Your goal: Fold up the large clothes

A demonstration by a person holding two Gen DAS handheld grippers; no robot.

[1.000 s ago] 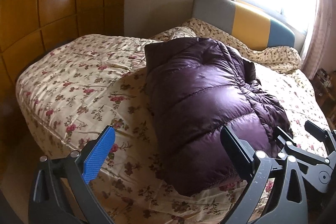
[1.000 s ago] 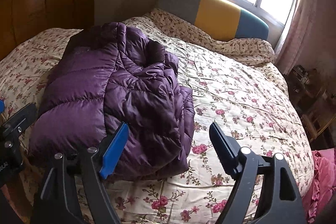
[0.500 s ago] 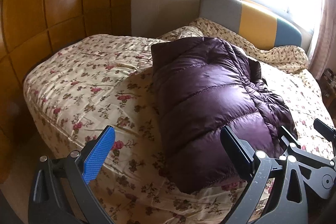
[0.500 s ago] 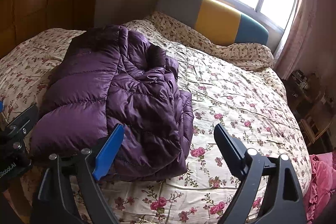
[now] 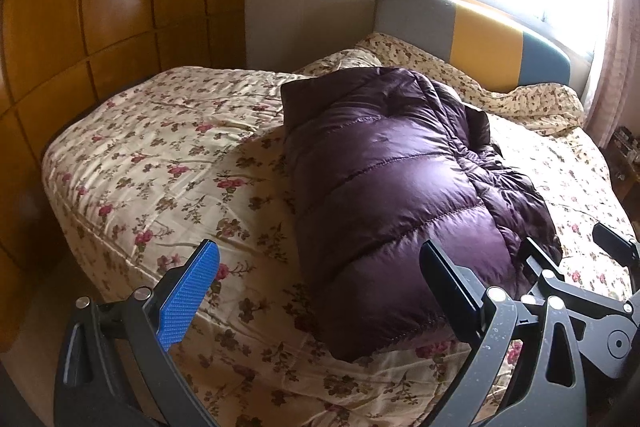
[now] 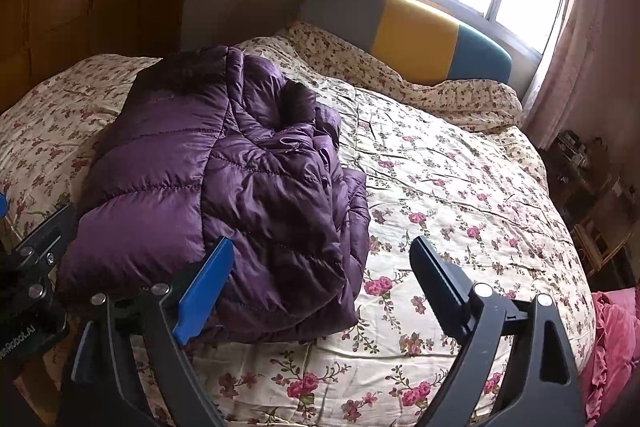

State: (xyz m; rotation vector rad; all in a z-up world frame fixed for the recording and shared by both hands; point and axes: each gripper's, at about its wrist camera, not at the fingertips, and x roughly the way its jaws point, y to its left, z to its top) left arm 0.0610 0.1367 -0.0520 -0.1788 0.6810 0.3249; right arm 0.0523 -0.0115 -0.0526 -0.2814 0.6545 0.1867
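We see a purple down jacket (image 5: 392,187) lying folded into a thick bundle on the bed (image 5: 168,163), on top of the floral quilt, with its long side running from the near edge of the bed toward the headboard (image 5: 472,39). One smooth quilted panel faces up on the left part of the bundle, while the right part is crumpled, with a dark lining patch (image 6: 296,103) showing near the far end.

In the left wrist view, our left tool (image 5: 316,283) stands with its jaws wide apart and nothing between the pads; the jacket's near end lies just beyond and above the dark right-hand finger (image 5: 448,291), and the blue pad (image 5: 188,299) hangs over bare quilt to the jacket's left. We cannot see either pad touching the fabric.

In the right wrist view, our right tool (image 6: 320,287) has just been opening its jaws and they now stand wide, holding nothing. The jacket's near right corner (image 6: 320,307) sits just past the blue pad (image 6: 204,287) and partly in the gap between the fingers, while the dark finger (image 6: 440,283) is over open quilt to the jacket's right. The left tool's black frame (image 6: 36,267) shows at the left edge of this view, beside the jacket's near end.

Both tools sit at the near edge of the bed, one at each side of the jacket's near end
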